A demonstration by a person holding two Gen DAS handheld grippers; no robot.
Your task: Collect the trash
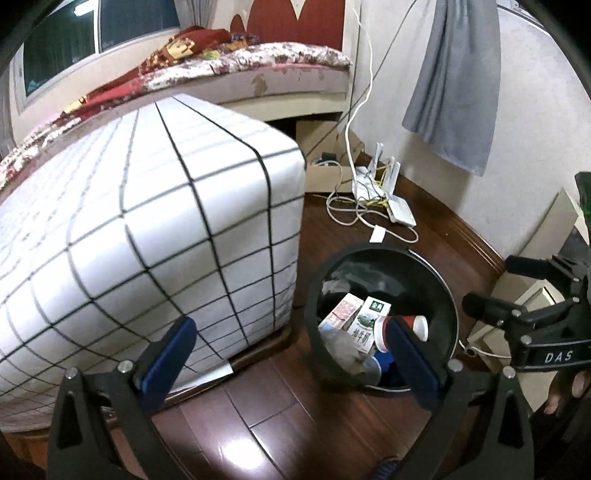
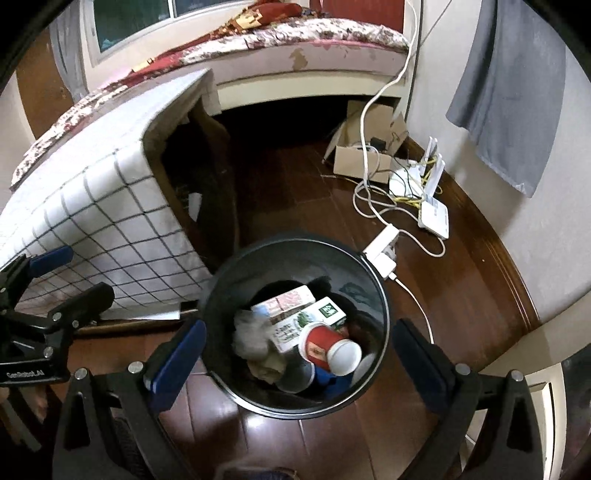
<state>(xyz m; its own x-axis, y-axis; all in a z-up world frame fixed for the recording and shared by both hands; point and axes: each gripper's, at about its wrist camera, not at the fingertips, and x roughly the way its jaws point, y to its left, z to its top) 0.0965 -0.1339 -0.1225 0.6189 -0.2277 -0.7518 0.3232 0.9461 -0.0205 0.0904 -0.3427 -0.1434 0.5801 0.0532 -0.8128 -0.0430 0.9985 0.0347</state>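
Both hand-held grippers are open and carry nothing. The right hand-held gripper [image 2: 295, 354] hangs directly above the black trash bin [image 2: 369, 266], and its two blue-padded fingers [image 2: 177, 354] stand wide apart, one on each side of the bin's rim. The left hand-held gripper [image 1: 291, 362] is just beside the bin on its left; its fingers are also spread, and the right finger [image 1: 413, 358] overlaps the bin's rim [image 1: 314, 295] in the left wrist view. The bin stands on the dark wooden floor [image 2: 461, 295], close to the corner of a bench covered with a white cloth with black grid lines [image 1: 147, 221]. Inside the bin the trash lies in a loose pile: a red paper cup [image 2: 328, 349] on its side with the white bottom facing up, a green and white milk carton [image 2: 314, 317], a second carton with a reddish pattern [image 2: 288, 299], a crumpled grey paper [image 2: 251, 332] and something blue [image 2: 328, 380] under the cup. Behind the bin, near the wall, a white router with antennas [image 2: 432, 206] lies among white cables [image 2: 369, 199], and an open cardboard box [image 2: 362, 158] stands on the floor. A grey cloth [image 2: 509, 92] hangs on the wall, and a bed with flowered bedding [image 2: 295, 33] is at the back of the room.
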